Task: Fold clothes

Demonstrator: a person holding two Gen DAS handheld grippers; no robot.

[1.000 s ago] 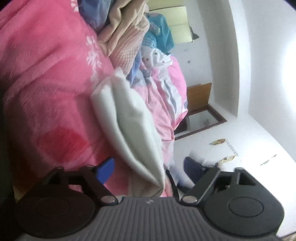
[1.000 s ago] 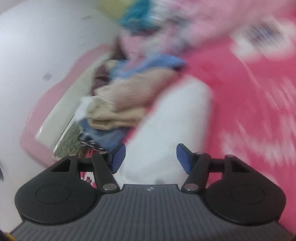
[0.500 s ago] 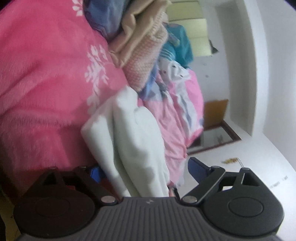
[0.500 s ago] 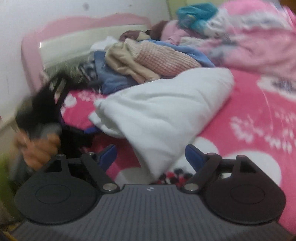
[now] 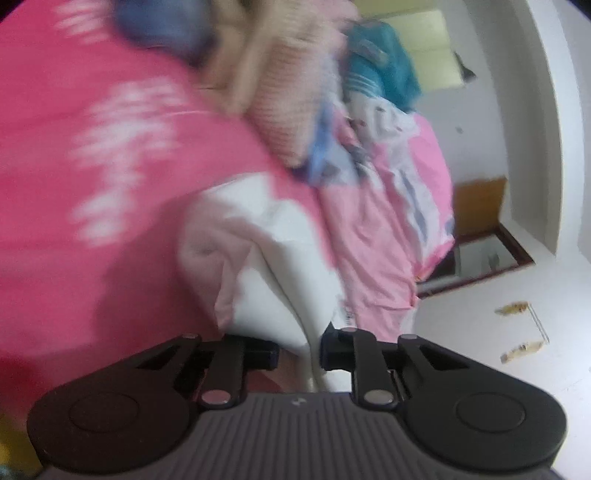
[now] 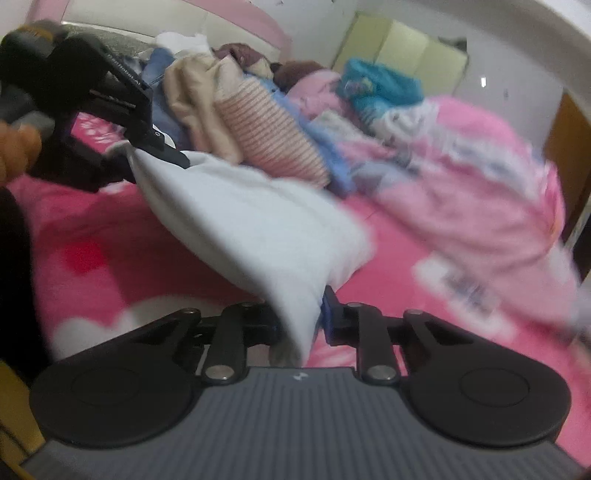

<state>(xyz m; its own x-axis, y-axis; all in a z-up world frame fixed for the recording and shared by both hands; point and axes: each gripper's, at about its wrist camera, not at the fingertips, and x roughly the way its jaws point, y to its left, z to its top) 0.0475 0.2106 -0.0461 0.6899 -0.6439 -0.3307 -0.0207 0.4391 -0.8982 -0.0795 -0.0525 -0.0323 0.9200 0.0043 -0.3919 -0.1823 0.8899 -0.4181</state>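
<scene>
Covering most of both views, the bright pink fleece bedspread with white snowflake prints [image 6: 92, 236] carries every item. A crumpled pale pink quilt with blue and white patches [image 6: 476, 206] lies along the bed's far right side in the right wrist view, with a teal garment [image 6: 384, 85] near its upper end. A loose pile of folded clothes, beige, pink-striped knit and blue [image 6: 240, 122], sits toward the pink padded headboard [image 6: 229, 14].

The white soft fabric garment [image 6: 251, 221] is stretched between the two tools and raised off the bedspread near the bed's middle, sagging toward the lower end. Its upper corner is clamped in the left gripper [image 6: 162, 149], visible at the upper left of the right wrist view with part of a hand [image 6: 18, 147] behind it. In the left wrist view the left gripper [image 5: 298, 354] has its jaws drawn narrow with a fold of the white garment [image 5: 273, 266] pinched between them.

The right gripper [image 6: 301, 325] is likewise drawn narrow, its blue pads [image 6: 327, 317] pressing the garment's lower corner.
</scene>
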